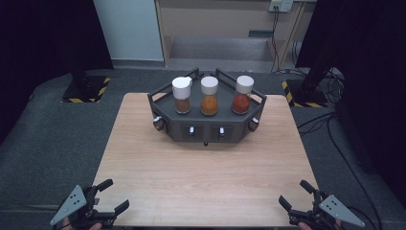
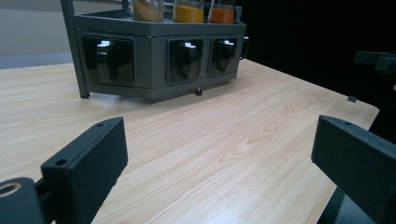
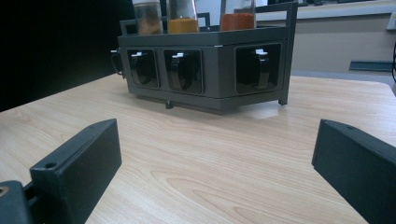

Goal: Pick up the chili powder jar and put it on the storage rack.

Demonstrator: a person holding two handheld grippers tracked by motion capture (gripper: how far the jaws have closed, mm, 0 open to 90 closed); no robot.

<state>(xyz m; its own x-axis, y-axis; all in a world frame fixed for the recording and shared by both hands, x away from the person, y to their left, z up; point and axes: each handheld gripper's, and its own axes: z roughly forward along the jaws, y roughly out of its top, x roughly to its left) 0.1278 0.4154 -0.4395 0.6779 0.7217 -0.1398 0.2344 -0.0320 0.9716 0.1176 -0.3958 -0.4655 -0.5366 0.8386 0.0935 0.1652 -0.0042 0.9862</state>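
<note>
On the wooden table [image 1: 201, 177] nothing looks begun: three jars [image 1: 209, 95] sit untouched in the rack [image 1: 206, 129], well apart from the left gripper [image 1: 113, 196] and right gripper [image 1: 296, 194], both wide open and empty.

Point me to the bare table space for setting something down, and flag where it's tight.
Widest free patch: the wooden table between the grey rack and the near edge, bordered by the open left gripper and right gripper. Narrower bare strips flank the rack on both sides. Crowded: the rack top, with three spice jars side by side.
</note>
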